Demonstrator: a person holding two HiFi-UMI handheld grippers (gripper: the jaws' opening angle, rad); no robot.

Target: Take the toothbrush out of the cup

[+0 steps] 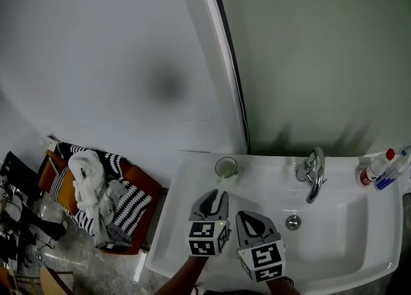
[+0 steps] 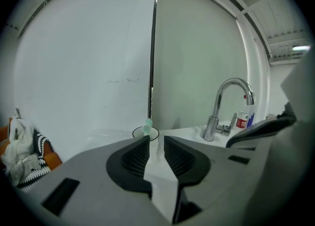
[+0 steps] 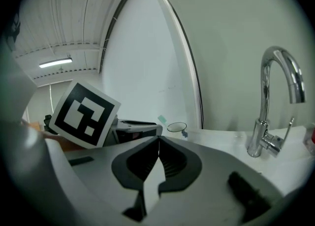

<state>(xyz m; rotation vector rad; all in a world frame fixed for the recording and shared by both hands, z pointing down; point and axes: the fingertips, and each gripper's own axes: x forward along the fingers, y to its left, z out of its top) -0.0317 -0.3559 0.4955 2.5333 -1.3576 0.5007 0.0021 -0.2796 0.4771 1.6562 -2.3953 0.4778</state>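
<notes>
A clear cup [image 1: 226, 168] stands on the back left corner of the white sink [image 1: 186, 236]. A pale green toothbrush [image 2: 147, 124] stands in the cup [image 2: 145, 132], its head above the rim. My left gripper [image 1: 219, 195] hovers over the sink's left side, a short way in front of the cup. In the left gripper view it [image 2: 156, 141] is open, nothing between its pads, pointing at the cup. My right gripper [image 1: 244, 215] is beside it on the right, shut and empty [image 3: 158, 139]. The right gripper view shows the cup [image 3: 177, 127] and toothbrush [image 3: 162, 119] ahead.
A chrome faucet [image 1: 313, 175] rises at the sink's back, with the drain [image 1: 293, 222] in the basin. Bottles [image 1: 379, 170] stand at the back right corner. A chair piled with clothes [image 1: 103, 197] sits on the floor at the left. The wall is close behind the cup.
</notes>
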